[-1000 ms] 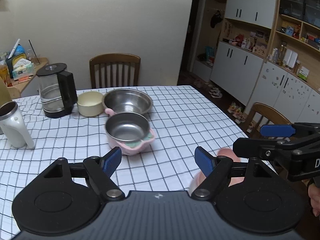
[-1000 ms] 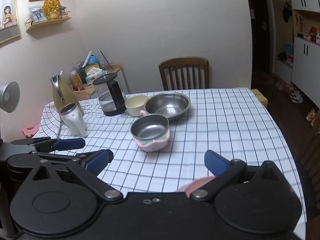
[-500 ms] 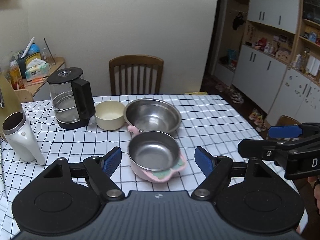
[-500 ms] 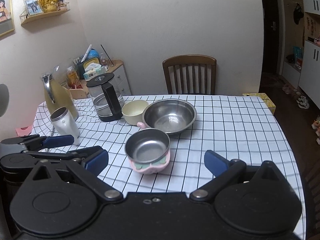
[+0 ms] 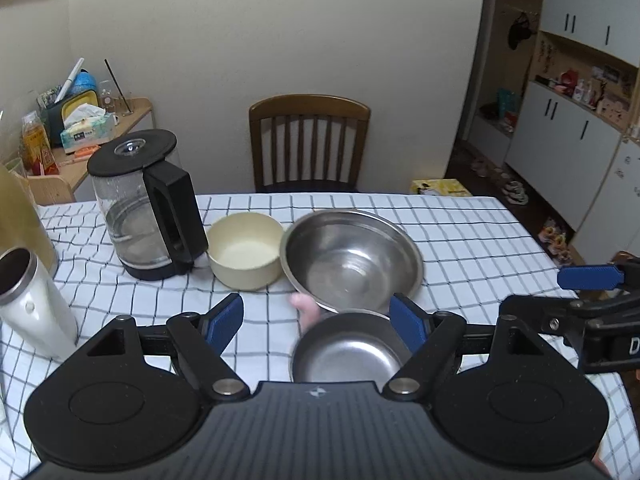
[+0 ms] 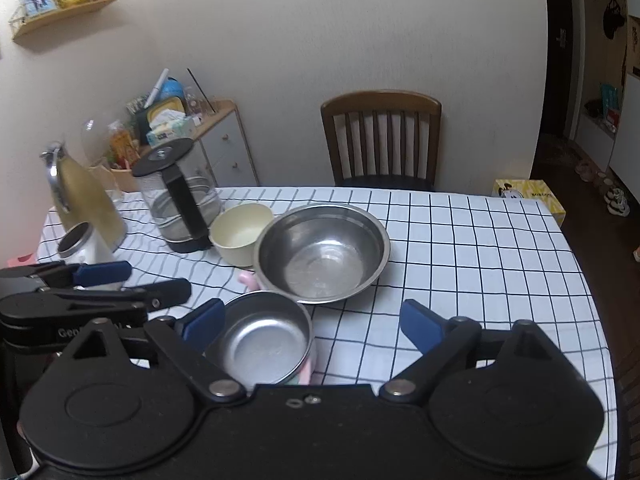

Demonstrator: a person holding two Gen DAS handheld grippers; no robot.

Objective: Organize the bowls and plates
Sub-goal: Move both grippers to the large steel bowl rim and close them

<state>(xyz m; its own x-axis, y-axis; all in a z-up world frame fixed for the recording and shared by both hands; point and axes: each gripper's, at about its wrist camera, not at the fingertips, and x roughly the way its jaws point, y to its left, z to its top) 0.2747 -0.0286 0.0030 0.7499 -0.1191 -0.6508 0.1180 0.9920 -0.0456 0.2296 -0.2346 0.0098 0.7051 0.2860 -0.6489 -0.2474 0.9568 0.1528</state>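
Both grippers are positioned over the near edge of the worktop (image 6: 480, 240), which is covered by a black-and-white checked cloth.

The left gripper (image 5: 318, 322) is released; its blue pads stand apart, and the small steel bowl (image 5: 348, 354) sits low between them, close to the right pad, with no pad pressing on it. The right gripper (image 6: 312, 324) is also released. Its jaws have just been closing slightly, and the small steel bowl (image 6: 266, 342) lies just inside its left pad, not clamped. This bowl has a pink outer shell and a pink handle (image 5: 305, 306) pointing toward the far edge.

Immediately beyond it stands the large steel bowl (image 6: 322, 252), upright and empty, near the middle of the worktop; whether the two bowls touch cannot be told. The cream bowl (image 6: 240, 232) sits just beside the large bowl on its left. Left of the cream bowl stands the glass kettle (image 6: 180, 196) with a black lid and handle. A white flask (image 5: 30, 304) stands near the left edge. A wooden chair (image 6: 382, 138) stands behind the far edge.
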